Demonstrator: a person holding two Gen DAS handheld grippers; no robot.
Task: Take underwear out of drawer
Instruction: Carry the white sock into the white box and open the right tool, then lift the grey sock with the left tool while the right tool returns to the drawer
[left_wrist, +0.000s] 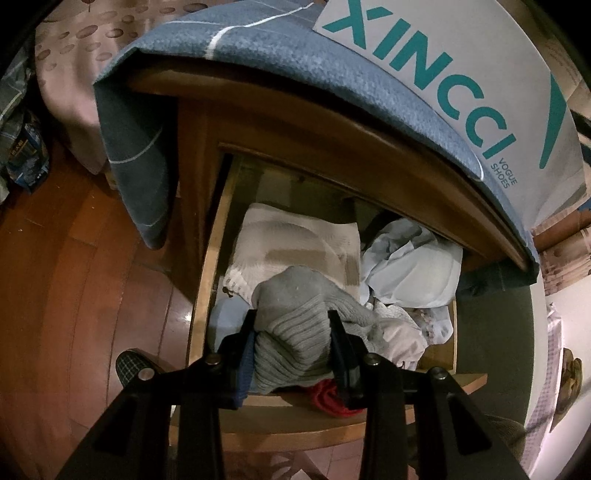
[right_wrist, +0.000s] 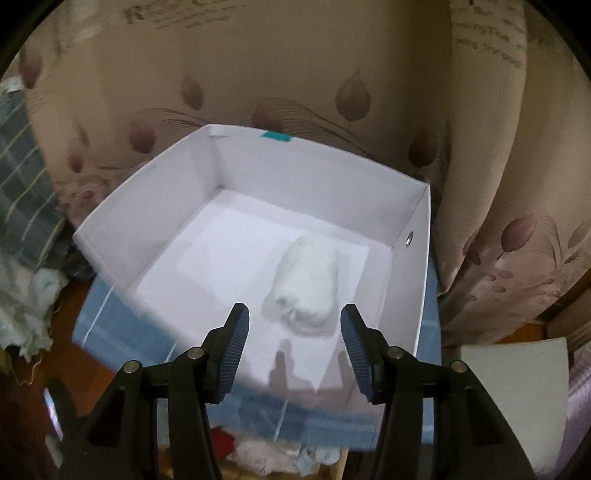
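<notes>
Left claw (left_wrist: 291, 325) — tight on grey sock (left_wrist: 295, 325)

Left wrist: close above open drawer (left_wrist: 207, 273), looking steeply down. Right wrist: close above white box (right_wrist: 421, 258), looking down. Shared: blue cloth (left_wrist: 295, 74).

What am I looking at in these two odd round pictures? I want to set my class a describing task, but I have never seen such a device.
A person holds a two-finger gripper in each hand; each carries a wide-angle camera looking along its fingers. The left view looks down into an open wooden drawer full of clothes, where the left gripper pinches a grey ribbed garment. The right view looks into a white cardboard box resting on blue cloth. One white bundled garment lies inside. The right gripper hovers over it, open and empty.
</notes>
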